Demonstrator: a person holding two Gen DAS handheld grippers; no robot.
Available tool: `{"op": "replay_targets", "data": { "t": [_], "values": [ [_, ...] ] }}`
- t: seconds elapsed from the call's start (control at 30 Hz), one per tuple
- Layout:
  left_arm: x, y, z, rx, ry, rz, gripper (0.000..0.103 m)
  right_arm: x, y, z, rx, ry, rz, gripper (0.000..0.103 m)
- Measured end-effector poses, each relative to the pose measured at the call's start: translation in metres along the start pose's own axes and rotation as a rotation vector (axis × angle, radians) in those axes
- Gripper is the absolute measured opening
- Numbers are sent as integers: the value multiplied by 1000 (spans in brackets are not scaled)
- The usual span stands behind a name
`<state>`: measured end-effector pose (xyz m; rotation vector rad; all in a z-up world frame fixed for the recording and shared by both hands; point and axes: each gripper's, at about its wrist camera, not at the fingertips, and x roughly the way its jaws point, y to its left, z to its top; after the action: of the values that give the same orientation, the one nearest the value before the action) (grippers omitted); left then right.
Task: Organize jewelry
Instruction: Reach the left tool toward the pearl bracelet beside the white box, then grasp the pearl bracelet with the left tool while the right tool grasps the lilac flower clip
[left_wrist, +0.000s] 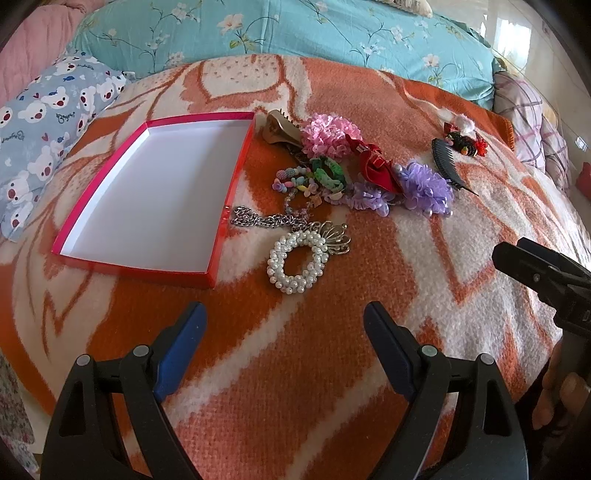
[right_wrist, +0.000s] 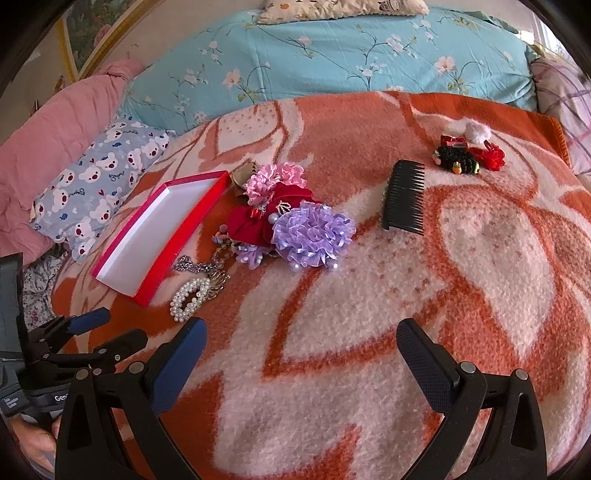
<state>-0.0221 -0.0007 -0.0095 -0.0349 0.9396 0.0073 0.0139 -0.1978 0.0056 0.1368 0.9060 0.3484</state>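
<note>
An empty red box (left_wrist: 155, 195) with a white inside lies on the orange and white blanket; it also shows in the right wrist view (right_wrist: 162, 225). To its right is a heap of jewelry: a pearl ring (left_wrist: 295, 260), a silver chain (left_wrist: 262, 219), a purple flower (left_wrist: 428, 188), a pink flower (left_wrist: 327, 134), a red bow (left_wrist: 376, 166). A black comb (right_wrist: 404, 197) lies apart. My left gripper (left_wrist: 284, 321) is open and empty, just short of the pearl ring. My right gripper (right_wrist: 301, 336) is open and empty, near the blanket's middle.
A small cluster of red and black hair clips (right_wrist: 469, 155) lies at the far right. A bear-print pillow (left_wrist: 48, 129) lies left of the box. A blue floral quilt (right_wrist: 332, 55) lies behind the blanket. A pink cover (right_wrist: 55, 140) is at far left.
</note>
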Motion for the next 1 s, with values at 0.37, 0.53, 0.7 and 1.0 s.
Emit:
{"op": "replay_targets", "data": {
  "t": [0.37,0.53,0.7,1.0],
  "values": [
    [13,4,6,-4,26,-23,88,7,5,2,-56,-52,-30,101],
    [24,11,10,-13,49,-34,88,16,4,9,-51,-25,-25,101],
    [36,11,16,8,76,-55,79,27,3,17,-35,7,-9,99],
    [64,0,33,71,123,-120,54,59,-3,42,-18,42,-4,88]
  ]
}}
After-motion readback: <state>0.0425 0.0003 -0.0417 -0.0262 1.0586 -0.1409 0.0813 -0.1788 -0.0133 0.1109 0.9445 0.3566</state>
